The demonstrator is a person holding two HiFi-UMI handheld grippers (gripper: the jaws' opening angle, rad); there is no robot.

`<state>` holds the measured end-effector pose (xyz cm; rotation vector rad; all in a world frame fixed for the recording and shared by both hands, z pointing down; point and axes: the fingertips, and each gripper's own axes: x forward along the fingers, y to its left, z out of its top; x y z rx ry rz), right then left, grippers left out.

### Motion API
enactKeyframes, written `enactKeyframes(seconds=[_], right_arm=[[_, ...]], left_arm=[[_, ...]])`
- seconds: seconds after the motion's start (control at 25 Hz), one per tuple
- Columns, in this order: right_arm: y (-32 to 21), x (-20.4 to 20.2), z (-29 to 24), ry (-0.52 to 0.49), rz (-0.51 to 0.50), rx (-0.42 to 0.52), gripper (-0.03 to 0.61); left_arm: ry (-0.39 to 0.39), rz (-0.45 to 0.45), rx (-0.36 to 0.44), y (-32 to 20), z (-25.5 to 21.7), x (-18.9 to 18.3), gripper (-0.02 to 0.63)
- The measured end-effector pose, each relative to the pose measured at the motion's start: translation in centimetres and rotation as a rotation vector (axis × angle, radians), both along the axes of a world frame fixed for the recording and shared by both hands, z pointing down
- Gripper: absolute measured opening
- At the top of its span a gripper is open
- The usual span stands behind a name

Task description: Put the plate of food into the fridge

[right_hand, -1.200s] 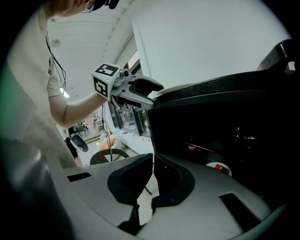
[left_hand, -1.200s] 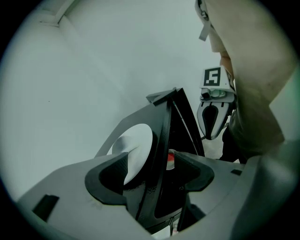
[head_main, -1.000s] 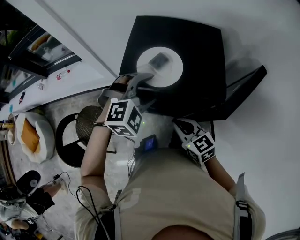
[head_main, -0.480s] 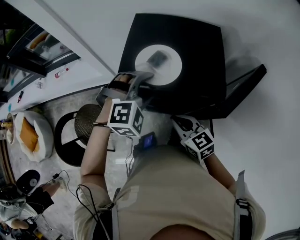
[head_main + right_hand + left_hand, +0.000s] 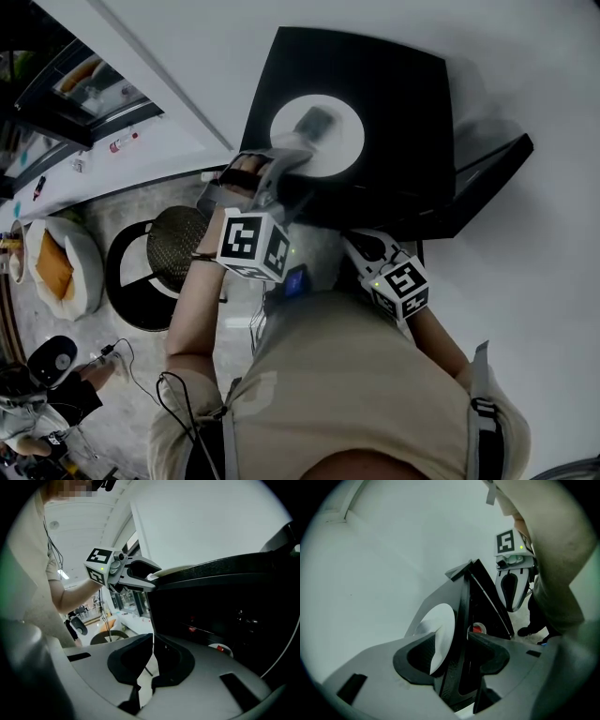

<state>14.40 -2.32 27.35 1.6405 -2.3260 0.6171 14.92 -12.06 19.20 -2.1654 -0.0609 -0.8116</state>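
Food [image 5: 317,120] on the plate [image 5: 342,150], near the fridge [image 5: 394,84] top's left edge: too small and blurred to identify. Fridge interior: dark, contents indistinct, cut off at right

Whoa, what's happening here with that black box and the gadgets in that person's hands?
A person holds tongs in each hand at a small black fridge. A white plate with food sits on top. The left tongs have its rim between them and have just been closing; it is not yet lifted. The right tongs are shut and empty, low by the fridge's open door.
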Motion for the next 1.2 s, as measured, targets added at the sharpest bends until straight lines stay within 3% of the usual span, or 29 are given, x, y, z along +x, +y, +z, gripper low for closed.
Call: enactKeyframes(seconds=[0.32,0.56,0.68,0.84,1.12,1.2], right_arm=[[0.0,0.0,-0.2,0.011,0.01,-0.002,0.021],[0.1,0.4,-0.6,0.003,0.035,0.004,0.021],[0.0,0.8,-1.0,-0.022,0.045,0.011,0.021],[-0.7,1.1,-2.5,-0.122,0.069,0.036,0.021],[-2.6,1.9,-7.3,-0.409,0.144,0.084,0.023],[-3.0,1.8,-8.5,-0.489,0.146,0.098,0.07]], left_arm=[[0.009,-0.004,0.059,-0.4,0.2,0.1,0.19],[0.126,-0.042,0.0,-0.1,-1.0,-0.9,0.089],[0.156,-0.048,-0.006,0.2,-1.1,-1.1,0.087],[0.169,-0.043,-0.012,0.6,-1.1,-1.4,0.087],[0.196,-0.015,-0.048,1.6,-1.3,-2.7,0.087],[0.199,-0.008,-0.055,1.7,-1.3,-2.9,0.087]])
